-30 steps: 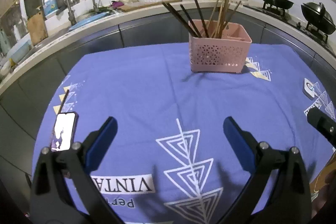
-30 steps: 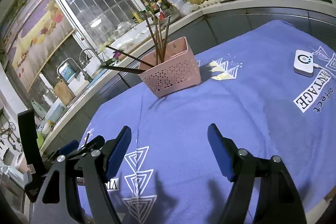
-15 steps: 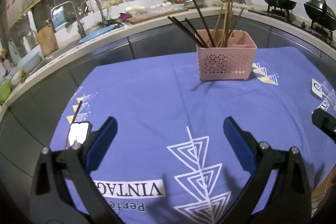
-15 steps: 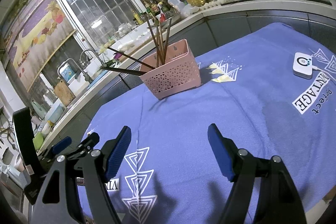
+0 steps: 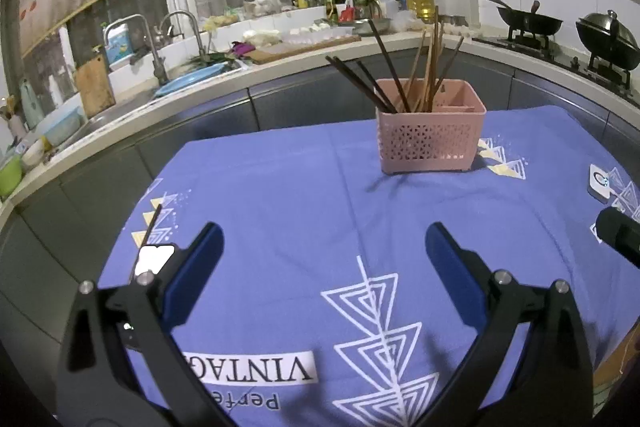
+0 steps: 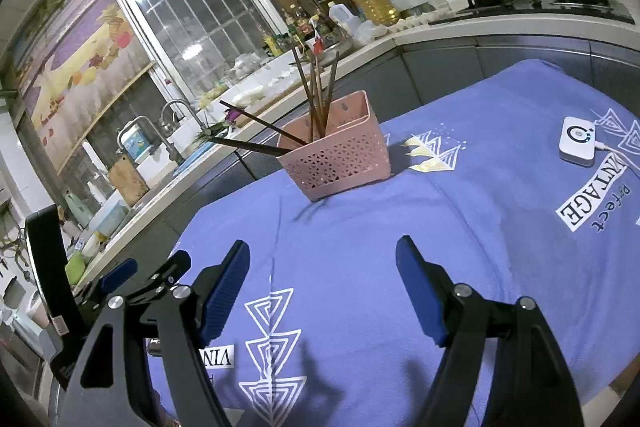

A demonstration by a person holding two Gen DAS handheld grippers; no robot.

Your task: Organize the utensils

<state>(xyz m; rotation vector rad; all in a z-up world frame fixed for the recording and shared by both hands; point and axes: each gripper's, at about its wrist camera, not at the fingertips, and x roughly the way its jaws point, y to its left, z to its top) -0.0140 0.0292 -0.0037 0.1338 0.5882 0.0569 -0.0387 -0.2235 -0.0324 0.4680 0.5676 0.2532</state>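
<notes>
Dim bluish light, heavy fisheye warping.

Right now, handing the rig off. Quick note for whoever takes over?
Left tool: open, empty, above the purple printed tablecloth.
Right tool: open, empty.
Pink perforated plastic basket stands at the far side, with dark and wooden chopsticks in its left compartment.
Left: one dark chopstick lies on the cloth at the near left edge, beside a white phone.
</notes>
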